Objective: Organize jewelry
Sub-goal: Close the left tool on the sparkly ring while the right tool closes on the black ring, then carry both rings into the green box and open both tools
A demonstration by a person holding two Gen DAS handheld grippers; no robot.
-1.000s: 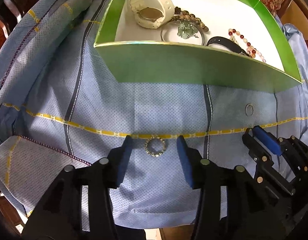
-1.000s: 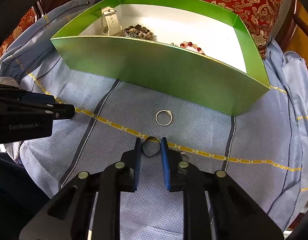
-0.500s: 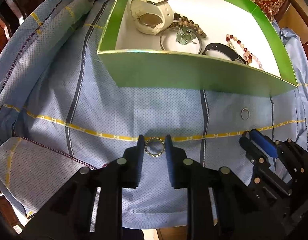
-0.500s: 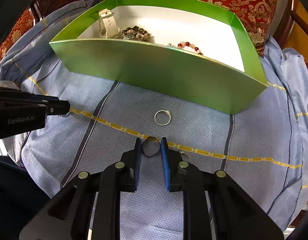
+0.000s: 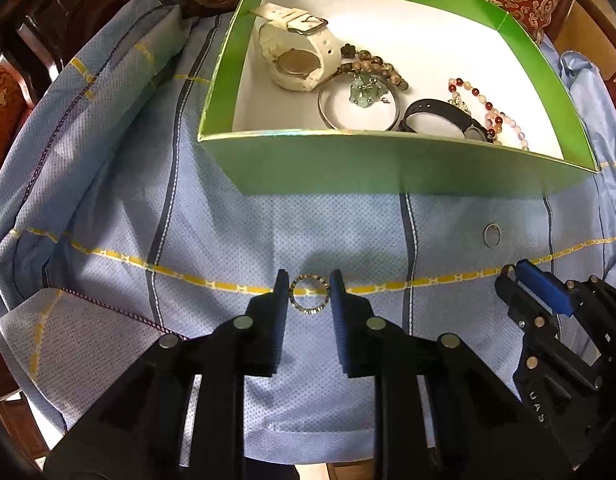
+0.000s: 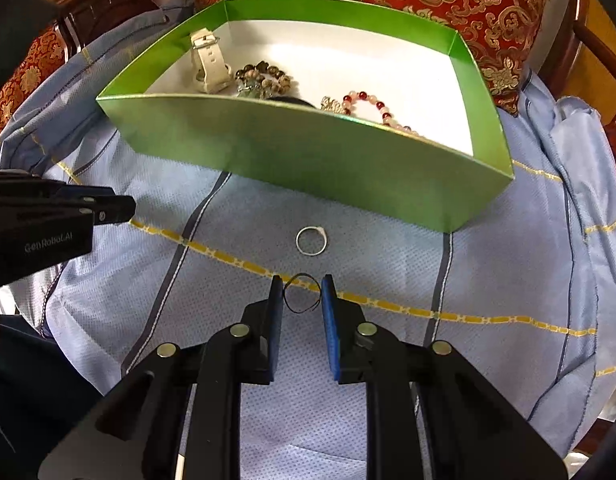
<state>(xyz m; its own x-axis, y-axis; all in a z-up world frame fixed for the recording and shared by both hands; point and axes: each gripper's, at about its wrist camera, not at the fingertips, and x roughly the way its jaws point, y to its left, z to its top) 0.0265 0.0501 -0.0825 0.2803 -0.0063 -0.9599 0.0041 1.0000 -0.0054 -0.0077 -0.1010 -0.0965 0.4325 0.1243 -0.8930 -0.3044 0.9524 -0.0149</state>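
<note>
Nearest you, your left tool [image 5: 309, 294] is pinching a studded ring [image 5: 310, 294]: both pads touch its sides, and it sits at the yellow stripe of the blue cloth [image 5: 227, 216] over the surface. Whether it has left the cloth cannot be told.

Your right tool [image 6: 303, 294] is likewise closed on a thin dark ring [image 6: 302, 293], gripped edge to edge between the pads, also at the stripe.

Just beyond the right tool, a silver ring [image 6: 311, 241] lies loose on the cloth, untouched, between the tool and the box [image 6: 308, 152]. It is the only loose piece in view outside the box.

Farther off, the green box stands open on the cloth. Inside it lie a white watch [image 5: 295, 56], a brown bead bracelet [image 5: 376, 66], a bangle [image 5: 359, 104] with a green charm, a black band [image 5: 436, 110] and a red-and-white bead bracelet [image 5: 488, 112].

Assessment: the larger pieces are already boxed. Three rings remain outside. Two are gripped but not yet carried over the near wall; the third still needs a pickup. The task appears well advanced, not complete.
</note>
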